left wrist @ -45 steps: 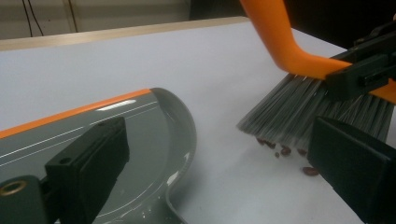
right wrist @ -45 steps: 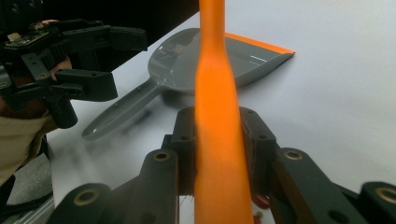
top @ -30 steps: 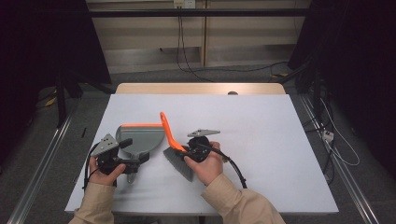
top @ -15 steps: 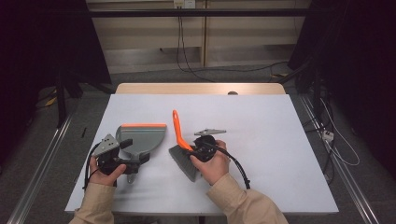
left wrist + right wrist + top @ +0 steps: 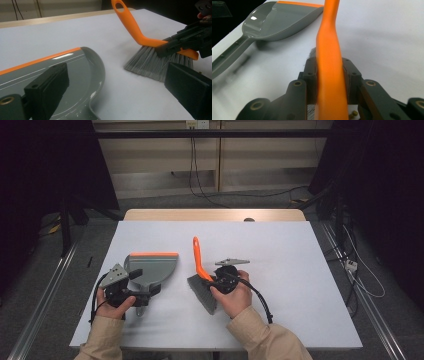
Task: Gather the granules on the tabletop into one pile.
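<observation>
White table (image 5: 310,285) fills the mid of the high view, w/ dark floor, cables and a pale wall panel behind. Right gripper (image 5: 220,281) has its 2 jaws clamped tight on the orange handle of the brush (image 5: 199,265), near the base; handle tilts up and away from the person, grey bristles rest on the table. In the right gripper view both pads press the handle sides. Dustpan (image 5: 152,267), grey w/ orange lip, lies flat just left of the brush, not touching it. Left gripper (image 5: 137,292) sits at the dustpan's handle end, jaws wide apart; 1 jaw over the pan, the other over bare table.
</observation>
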A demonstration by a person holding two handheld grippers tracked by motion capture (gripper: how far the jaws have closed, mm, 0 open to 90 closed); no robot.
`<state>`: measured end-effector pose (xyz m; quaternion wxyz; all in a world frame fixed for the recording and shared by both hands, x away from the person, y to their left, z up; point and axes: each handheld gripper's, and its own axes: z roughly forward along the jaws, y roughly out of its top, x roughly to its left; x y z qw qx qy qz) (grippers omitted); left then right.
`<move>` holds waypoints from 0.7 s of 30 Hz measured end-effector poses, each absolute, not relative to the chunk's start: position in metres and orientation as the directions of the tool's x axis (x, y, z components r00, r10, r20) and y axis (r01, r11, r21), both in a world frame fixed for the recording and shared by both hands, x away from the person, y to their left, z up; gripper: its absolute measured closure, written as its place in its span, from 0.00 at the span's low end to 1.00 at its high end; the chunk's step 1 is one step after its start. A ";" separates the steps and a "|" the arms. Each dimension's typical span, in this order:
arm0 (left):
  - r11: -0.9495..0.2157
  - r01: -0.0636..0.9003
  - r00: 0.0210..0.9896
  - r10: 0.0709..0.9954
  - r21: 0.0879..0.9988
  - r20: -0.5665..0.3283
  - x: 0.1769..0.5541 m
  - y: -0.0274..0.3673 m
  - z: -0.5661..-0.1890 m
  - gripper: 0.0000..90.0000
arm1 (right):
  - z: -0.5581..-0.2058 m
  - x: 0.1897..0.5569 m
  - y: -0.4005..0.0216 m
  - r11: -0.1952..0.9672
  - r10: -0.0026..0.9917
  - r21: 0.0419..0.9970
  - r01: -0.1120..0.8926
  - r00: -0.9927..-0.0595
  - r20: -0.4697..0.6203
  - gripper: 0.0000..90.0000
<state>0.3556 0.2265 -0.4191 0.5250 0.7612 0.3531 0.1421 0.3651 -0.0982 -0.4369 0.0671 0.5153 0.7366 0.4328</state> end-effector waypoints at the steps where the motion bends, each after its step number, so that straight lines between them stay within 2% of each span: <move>1: -0.198 0.388 0.710 0.687 0.900 -0.155 0.356 0.226 -0.419 0.06 | -0.437 0.365 -0.100 0.092 0.820 0.708 0.701 -0.457 0.345 0.77; 21: -0.205 0.389 0.710 0.688 0.898 -0.151 0.355 0.226 -0.419 0.06 | -0.438 0.360 -0.133 0.041 0.839 0.695 0.718 -0.402 0.366 0.77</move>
